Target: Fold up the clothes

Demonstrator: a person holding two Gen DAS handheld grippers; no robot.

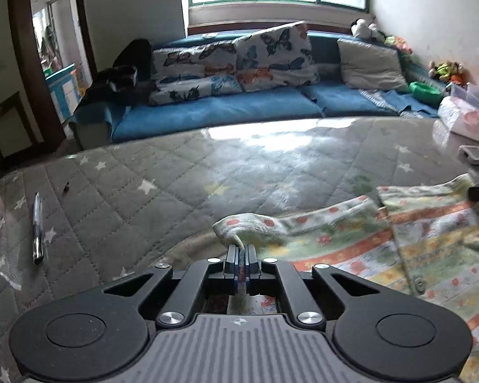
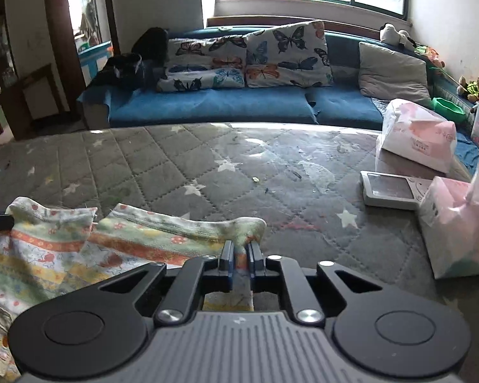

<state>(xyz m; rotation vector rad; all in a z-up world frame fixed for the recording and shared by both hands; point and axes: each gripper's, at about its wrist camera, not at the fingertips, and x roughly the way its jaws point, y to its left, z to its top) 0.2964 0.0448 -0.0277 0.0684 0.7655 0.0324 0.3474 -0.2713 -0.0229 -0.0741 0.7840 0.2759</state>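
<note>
1. So, you are early in the fold: the patterned garment [image 1: 399, 239] lies mostly spread over the near part of the table [image 1: 175, 175], toward its near right as the left wrist camera sees it, and no finished crease or stacked layer shows yet.
2. Your left gripper [image 1: 241, 260] has its fingers [image 1: 230, 257] clenched on a rolled edge of the cloth, which bunches up just ahead of the tips.
3. Your right gripper [image 2: 240, 257] is likewise clamped on an edge of the same garment [image 2: 64, 249], a tongue of fabric pinched between the fingers [image 2: 227, 255].
4. Both grippers sit low, close over the table, pointing toward the far edge and the blue sofa [image 2: 207, 105]; each one's dark tip shows at the side of the other's view, so you hold the garment at two separate points.
5. What is left, as I judge it: carry the gripped edge across, lay it over the flat part, then smooth and fold again.
6. Mind the pen [image 1: 37, 228] near the left edge and the pink packs [image 2: 456, 223] and white device [image 2: 389, 190] toward the right edge.
</note>
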